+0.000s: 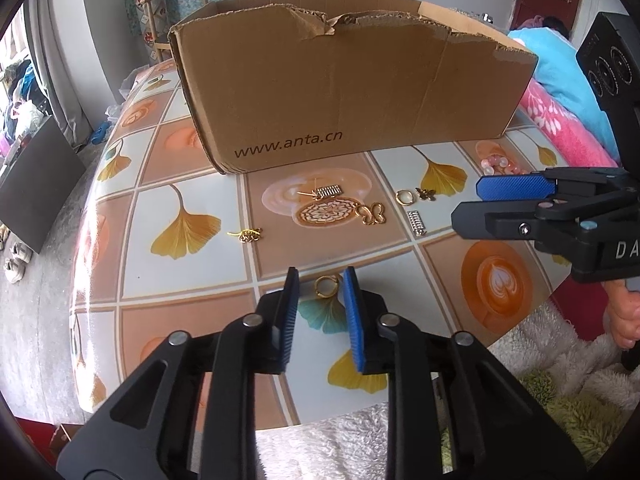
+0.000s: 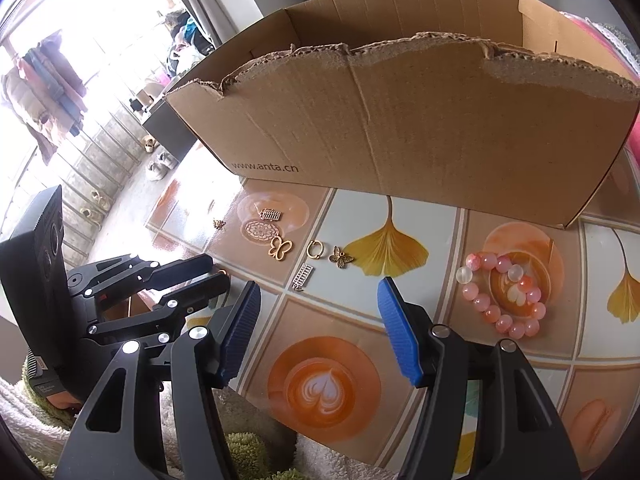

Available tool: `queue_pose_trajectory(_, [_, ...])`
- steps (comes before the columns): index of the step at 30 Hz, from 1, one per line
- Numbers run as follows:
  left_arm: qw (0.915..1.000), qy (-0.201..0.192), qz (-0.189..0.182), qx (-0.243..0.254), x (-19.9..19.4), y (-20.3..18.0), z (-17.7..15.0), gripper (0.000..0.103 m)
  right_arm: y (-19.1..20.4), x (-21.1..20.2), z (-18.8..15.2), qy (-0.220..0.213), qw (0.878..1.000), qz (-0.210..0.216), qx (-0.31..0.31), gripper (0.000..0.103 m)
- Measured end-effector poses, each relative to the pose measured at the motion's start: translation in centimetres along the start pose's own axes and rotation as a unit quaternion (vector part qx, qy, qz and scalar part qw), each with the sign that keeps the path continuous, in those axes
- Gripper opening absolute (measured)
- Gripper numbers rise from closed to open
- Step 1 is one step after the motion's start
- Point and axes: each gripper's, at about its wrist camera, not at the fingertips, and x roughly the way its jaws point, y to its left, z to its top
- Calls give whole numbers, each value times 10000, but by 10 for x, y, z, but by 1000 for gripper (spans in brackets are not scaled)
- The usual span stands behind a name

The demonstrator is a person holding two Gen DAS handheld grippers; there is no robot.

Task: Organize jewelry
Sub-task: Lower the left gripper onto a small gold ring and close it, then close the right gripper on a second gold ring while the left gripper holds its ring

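A gold ring (image 1: pixel 326 286) lies on the patterned tabletop (image 1: pixel 188 272) between the tips of my left gripper (image 1: pixel 322 277). The jaws stand narrow around it, with a gap still showing on the ring's left side. My right gripper (image 2: pixel 319 282) hovers open and holds nothing, above a latte-print tile. Farther out lie a gold butterfly charm (image 2: pixel 280 248), an oval gold ring (image 2: pixel 315 249), a bronze butterfly (image 2: pixel 341 258), a silver abacus charm (image 2: pixel 302 278), a gold abacus charm (image 2: pixel 271 214) and a small gold charm (image 1: pixel 248 235). A pink bead bracelet (image 2: pixel 500 296) rests at the right.
A torn-rimmed cardboard box (image 1: pixel 344 92) printed www.anta.cn stands open-topped behind the jewelry. A fluffy white and green blanket (image 1: pixel 560 380) borders the table's near edge. Pink and blue bedding (image 1: pixel 560 92) lies to the right, and the floor drops away on the left.
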Motion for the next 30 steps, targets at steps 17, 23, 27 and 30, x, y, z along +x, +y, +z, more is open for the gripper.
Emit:
queue_pose_trajectory(17, [9999,-64,-6,151,1,-4,-2,11,5,-3,0,2,9998,-113,-144,60])
queue_pose_trajectory(23, [9999,-99,17,50,-2,2,-6,11,8,-3,0,15,9996,-240,-178,60])
queue_pose_trajectory(27, [9999,-122,22,-66,-5,10,-9,11,9,-5,3,-48,9991,-349,-223,60])
queue_pose_trajectory(30, [9999,-139,24,-98,-5,12,-10,11,10,-2,11,-79,9990,-317,-294,54])
